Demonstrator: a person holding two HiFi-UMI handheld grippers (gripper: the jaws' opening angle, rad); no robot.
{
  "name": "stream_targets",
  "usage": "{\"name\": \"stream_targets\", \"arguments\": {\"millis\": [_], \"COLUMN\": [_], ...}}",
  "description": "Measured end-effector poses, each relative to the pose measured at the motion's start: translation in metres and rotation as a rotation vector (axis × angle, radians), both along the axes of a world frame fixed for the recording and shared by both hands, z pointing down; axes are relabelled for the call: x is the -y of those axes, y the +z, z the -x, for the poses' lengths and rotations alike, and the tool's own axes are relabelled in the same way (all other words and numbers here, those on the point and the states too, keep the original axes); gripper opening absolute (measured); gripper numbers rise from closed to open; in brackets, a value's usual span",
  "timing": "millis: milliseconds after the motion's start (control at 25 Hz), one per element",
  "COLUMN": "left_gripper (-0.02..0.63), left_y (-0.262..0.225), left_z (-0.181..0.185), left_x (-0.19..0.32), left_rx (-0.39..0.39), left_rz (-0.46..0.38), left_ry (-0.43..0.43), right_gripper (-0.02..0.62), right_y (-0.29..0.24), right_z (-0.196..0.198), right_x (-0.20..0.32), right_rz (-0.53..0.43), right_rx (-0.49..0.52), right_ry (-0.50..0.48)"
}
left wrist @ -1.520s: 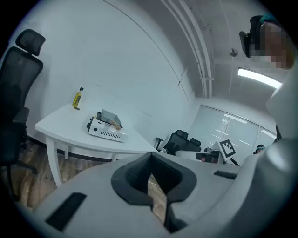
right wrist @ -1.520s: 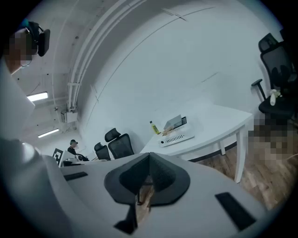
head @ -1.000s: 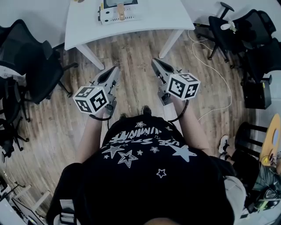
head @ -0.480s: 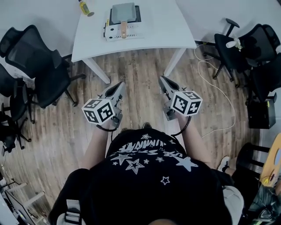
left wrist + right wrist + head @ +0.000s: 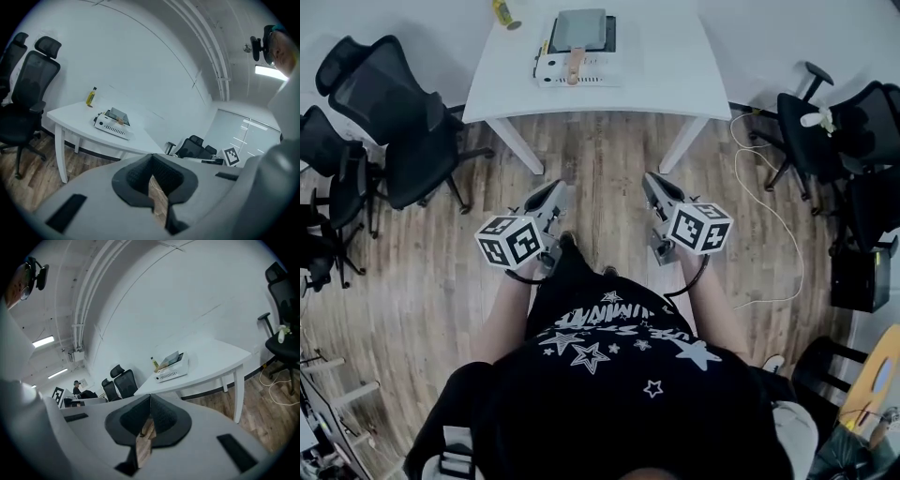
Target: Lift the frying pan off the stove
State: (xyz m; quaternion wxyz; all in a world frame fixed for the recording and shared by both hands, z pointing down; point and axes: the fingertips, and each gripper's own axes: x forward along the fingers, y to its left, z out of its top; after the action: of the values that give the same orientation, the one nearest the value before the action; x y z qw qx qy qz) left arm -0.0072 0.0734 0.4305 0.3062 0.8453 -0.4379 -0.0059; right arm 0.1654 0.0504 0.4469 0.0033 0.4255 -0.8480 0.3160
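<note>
Claws both pinched shut and empty: we hold the left claw (image 5: 555,188) and right claw (image 5: 652,179) over the wooden floor (image 5: 600,159), well apart from the white counter (image 5: 680,80). Back from its near edge, the grey square frying pan (image 5: 581,28) sits on the white rectangular stove (image 5: 598,68).

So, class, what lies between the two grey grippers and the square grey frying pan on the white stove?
In the head view, only bare wooden floor, then the front of the white table.
</note>
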Motion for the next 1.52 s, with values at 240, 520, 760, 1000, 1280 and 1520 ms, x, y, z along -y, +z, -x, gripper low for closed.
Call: {"name": "stream_targets", "arguments": {"millis": [240, 520, 760, 1000, 1280, 1520], "left_gripper": [0.008, 0.008, 0.008, 0.008, 0.008, 0.103], "left_y": [0.006, 0.010, 0.012, 0.012, 0.018, 0.022], "left_z": [0.008, 0.018, 0.020, 0.033, 0.033, 0.023], "left_x": [0.015, 0.068, 0.130, 0.193, 0.239, 0.269], "left_rx": [0.017, -0.023, -0.045, -0.072, -0.090, -0.145], "left_rz": [0.012, 0.011, 0.021, 0.039, 0.084, 0.148], "left_ry": [-0.005, 0.002, 0.039, 0.059, 0.168, 0.280], "right_gripper": [0.008, 0.008, 0.008, 0.009, 0.008, 0.008], "right_y": [0.011, 0.020, 0.014, 0.015, 0.011, 0.011], "right_z": [0.017, 0.026, 0.026, 0.041, 0.056, 0.068], "right_x": [0.023, 0.067, 0.127, 0.183, 0.233, 0.266], "right_rz": [0.038, 0.060, 0.059, 0.075, 0.081, 0.095], "right_rx": [0.042, 0.015, 0.010, 0.007, 0.002, -0.012], "right_ry": [-0.016, -0.008, 0.037, 0.061, 0.088, 0.114]}}
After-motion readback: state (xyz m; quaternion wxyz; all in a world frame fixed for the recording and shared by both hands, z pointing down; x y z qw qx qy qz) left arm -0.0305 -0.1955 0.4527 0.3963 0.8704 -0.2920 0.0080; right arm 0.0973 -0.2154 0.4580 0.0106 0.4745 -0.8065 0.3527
